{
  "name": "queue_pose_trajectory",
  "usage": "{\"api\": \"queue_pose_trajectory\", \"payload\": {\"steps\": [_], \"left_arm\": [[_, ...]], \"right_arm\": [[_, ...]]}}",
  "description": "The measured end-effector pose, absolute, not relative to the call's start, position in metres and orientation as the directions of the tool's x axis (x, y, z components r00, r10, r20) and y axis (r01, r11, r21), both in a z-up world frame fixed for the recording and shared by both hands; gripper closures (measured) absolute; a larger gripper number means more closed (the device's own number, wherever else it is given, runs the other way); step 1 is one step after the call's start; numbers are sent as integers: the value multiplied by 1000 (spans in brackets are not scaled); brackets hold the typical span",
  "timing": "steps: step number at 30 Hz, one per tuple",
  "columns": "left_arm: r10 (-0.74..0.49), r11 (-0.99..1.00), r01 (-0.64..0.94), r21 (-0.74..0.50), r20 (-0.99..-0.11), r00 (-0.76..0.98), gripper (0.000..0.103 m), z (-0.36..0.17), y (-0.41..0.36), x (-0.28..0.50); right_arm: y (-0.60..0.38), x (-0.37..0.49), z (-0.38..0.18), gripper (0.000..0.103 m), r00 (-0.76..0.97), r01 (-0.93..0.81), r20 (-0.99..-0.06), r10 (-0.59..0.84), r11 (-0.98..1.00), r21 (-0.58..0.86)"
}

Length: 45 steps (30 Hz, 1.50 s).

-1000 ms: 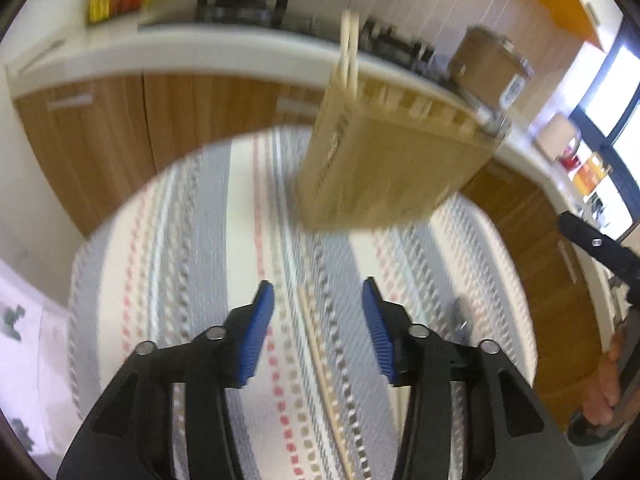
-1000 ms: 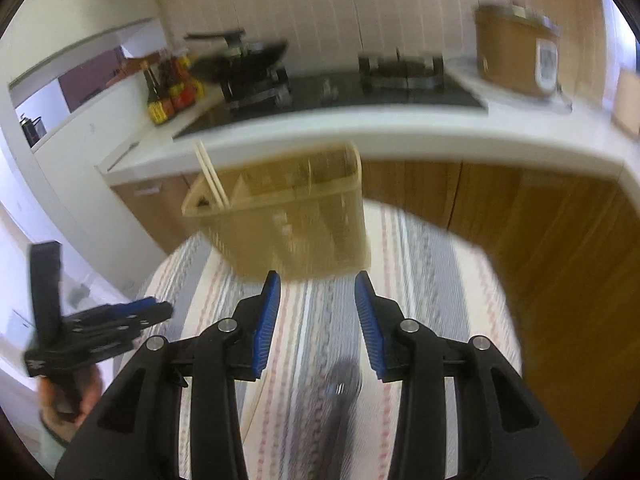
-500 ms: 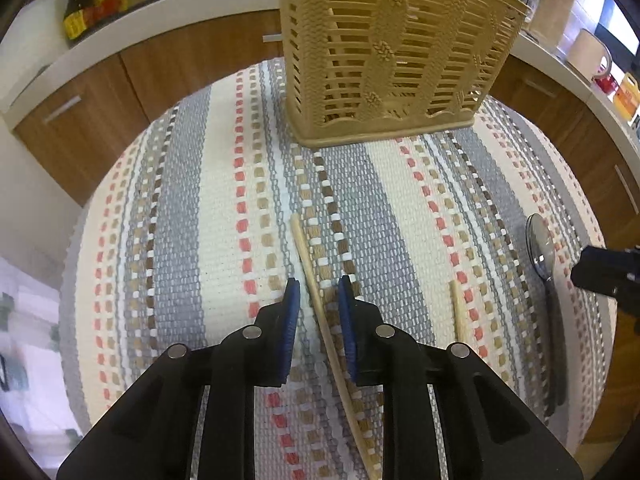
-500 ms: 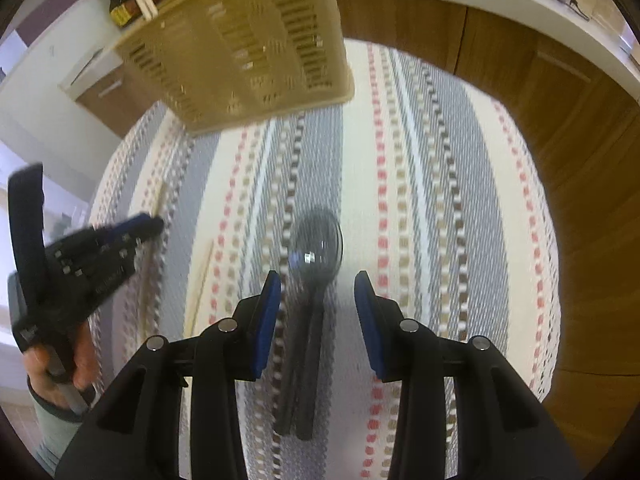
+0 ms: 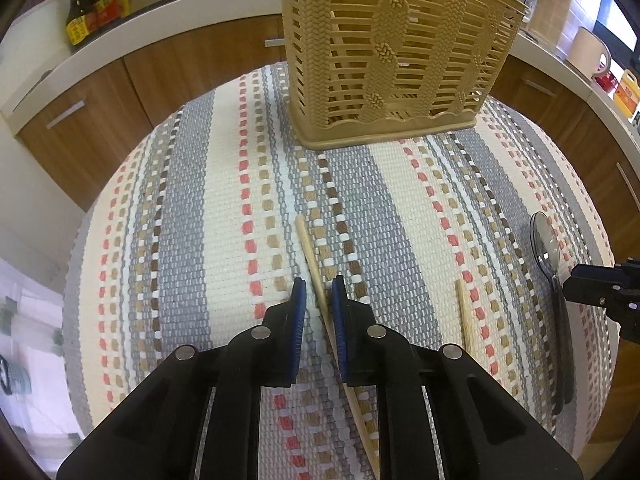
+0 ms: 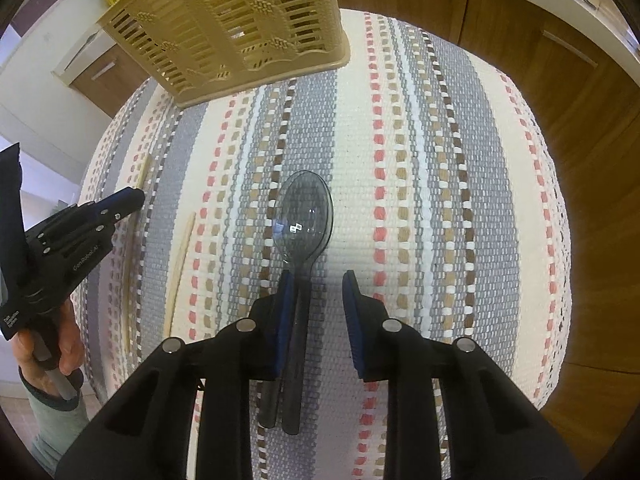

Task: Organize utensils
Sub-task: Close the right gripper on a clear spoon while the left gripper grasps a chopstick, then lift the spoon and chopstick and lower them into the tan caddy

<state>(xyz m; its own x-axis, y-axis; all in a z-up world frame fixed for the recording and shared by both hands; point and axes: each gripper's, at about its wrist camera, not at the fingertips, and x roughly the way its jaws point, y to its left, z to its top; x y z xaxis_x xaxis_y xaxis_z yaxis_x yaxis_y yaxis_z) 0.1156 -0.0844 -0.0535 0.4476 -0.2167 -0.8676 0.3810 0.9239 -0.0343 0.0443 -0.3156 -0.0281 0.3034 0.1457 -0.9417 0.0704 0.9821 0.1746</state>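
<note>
On the striped mat, both hand-held grippers have dropped low within the last second, from hovering up at basket height to working right at the cloth. The left hand-held gripper has narrowed its blue pads from wide apart to a slim gap around a chopstick; the right pad looks to touch the stick, the left stands just off it, so I would call it closing, not yet clamped. That suggests the pick-up of this chopstick is the step in hand. A second chopstick lies near, to its right, untouched. The right hand-held gripper has come down over the dark spoon, its pads well apart, the left pad against the handle, which seems to be two handles stacked or side by side; I cannot tell which. The basket stands upright at the far end of the mat, well apart from both tools. Through its slats a pale stick or two shows inside at the left; the rest looks bare, though the slats hide much.
</note>
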Motion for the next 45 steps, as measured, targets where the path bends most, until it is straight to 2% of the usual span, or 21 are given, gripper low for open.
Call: {"api": "queue_pose_trajectory", "payload": {"steps": [7, 17, 19, 22, 26, 31, 40, 43, 45], "left_arm": [[-219, 923, 383, -35, -866, 449, 91, -53, -85, 116], [-223, 922, 386, -36, -864, 452, 91, -52, -86, 117], [-228, 921, 386, -42, -865, 448, 91, -52, -86, 117], [-240, 919, 389, -58, -867, 438, 96, -52, -83, 119], [-334, 905, 382, -188, -871, 361, 100, -52, -64, 133], [-414, 879, 372, -300, -866, 281, 100, -53, -47, 134], [-353, 891, 383, -244, -903, 245, 99, -47, -51, 124], [-313, 900, 387, -199, -914, 257, 93, -44, -54, 134], [-299, 888, 419, -186, -928, 221, 93, -48, -64, 140]], "right_arm": [[-314, 47, -34, 80, 286, 58, -947, 148, 983, 171], [-279, 67, -39, 80, 273, 3, -958, 91, 995, 95], [-275, 69, -39, 93, 270, -7, -960, 67, 998, 67], [-288, 68, -38, 93, 286, 39, -956, 65, 996, 79], [-310, 66, -40, 93, 292, 101, -955, 46, 992, 78], [-314, 64, -43, 93, 301, 93, -952, 64, 991, 96], [-317, 66, -44, 91, 298, 74, -950, 89, 990, 116], [-321, 61, -44, 85, 290, 78, -948, 132, 984, 160], [-323, 61, -43, 80, 292, 82, -948, 130, 984, 160]]}}
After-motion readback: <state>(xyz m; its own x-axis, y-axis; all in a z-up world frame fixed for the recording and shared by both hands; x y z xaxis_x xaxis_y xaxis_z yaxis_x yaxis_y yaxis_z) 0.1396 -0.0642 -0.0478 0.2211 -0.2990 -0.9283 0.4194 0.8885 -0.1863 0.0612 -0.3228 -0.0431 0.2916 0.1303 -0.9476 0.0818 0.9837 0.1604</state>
